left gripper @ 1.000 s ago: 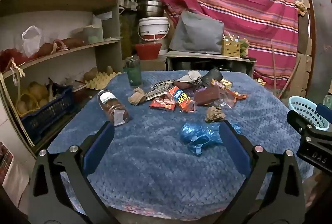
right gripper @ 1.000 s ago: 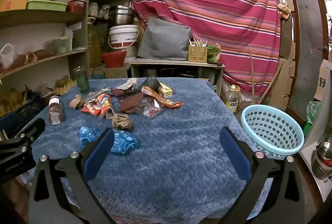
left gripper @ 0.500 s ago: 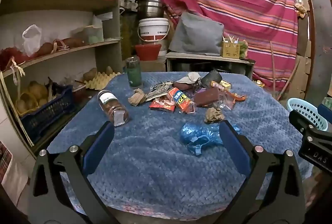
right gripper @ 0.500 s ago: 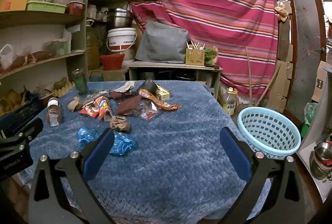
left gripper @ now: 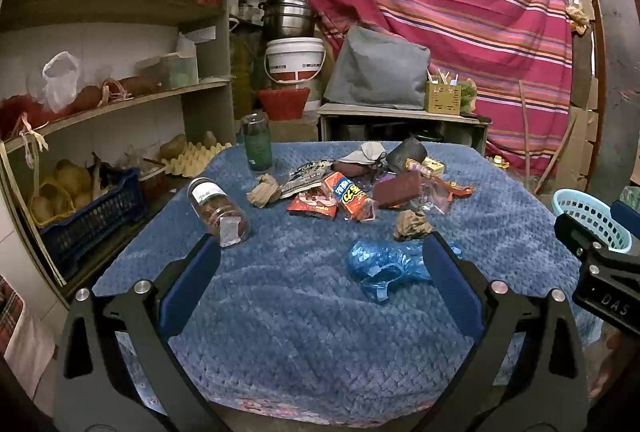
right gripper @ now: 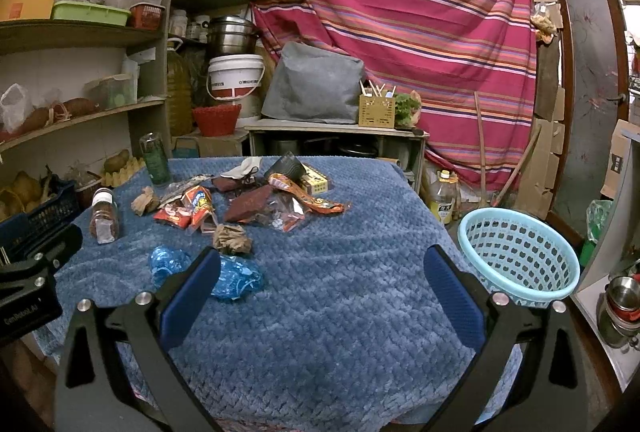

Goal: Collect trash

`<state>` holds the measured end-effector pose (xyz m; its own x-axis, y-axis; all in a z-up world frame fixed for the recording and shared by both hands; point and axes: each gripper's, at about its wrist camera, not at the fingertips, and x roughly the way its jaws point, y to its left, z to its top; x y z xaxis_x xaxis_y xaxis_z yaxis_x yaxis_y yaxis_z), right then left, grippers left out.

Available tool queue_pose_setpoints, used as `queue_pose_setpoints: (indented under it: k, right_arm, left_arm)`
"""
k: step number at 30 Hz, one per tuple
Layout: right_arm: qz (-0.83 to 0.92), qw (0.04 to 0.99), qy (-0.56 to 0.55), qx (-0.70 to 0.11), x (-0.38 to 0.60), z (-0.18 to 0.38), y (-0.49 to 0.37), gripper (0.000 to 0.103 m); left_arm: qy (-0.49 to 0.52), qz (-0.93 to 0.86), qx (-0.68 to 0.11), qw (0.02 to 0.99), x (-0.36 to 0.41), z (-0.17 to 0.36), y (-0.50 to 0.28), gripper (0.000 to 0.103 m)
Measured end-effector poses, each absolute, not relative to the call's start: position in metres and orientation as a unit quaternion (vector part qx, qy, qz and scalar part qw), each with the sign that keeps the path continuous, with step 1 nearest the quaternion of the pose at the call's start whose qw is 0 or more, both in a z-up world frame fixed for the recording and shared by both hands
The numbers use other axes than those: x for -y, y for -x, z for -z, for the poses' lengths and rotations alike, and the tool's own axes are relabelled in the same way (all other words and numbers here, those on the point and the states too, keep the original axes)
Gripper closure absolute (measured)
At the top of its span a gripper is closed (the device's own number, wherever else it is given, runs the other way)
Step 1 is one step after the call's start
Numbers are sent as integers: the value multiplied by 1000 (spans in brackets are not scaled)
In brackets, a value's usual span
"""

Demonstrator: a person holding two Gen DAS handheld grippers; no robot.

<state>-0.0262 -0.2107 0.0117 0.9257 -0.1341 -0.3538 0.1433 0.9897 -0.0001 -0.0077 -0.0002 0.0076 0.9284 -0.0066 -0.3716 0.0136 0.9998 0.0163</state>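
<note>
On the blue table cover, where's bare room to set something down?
The near half of the blue cover is bare, between the blue plastic bag and the light blue basket. The far left, around the wrappers and crumpled paper, is crowded.

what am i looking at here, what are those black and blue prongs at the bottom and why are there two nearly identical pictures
There is no robot: a person holds a two-finger grabbing tool in each hand, and each tool carries a wide-angle camera looking forward along its fingers. One picture comes from the left gripper, the other from the right gripper. Both are open and hold nothing.

The blue-covered table holds trash: a blue plastic bag, crumpled brown paper, red snack wrappers and more in a pile. A jar lies on its side and a green bottle stands upright. The light blue basket beside the table is probably for the trash.
</note>
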Motion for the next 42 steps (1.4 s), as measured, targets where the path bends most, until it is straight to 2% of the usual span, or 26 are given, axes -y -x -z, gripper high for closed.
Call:
queue_pose_setpoints:
  k: [42]
  right_arm:
    - [73,982,-12,-175,208,-8,26,4]
  left_arm:
    - [-11,4,-189,982,3,-6,7,5]
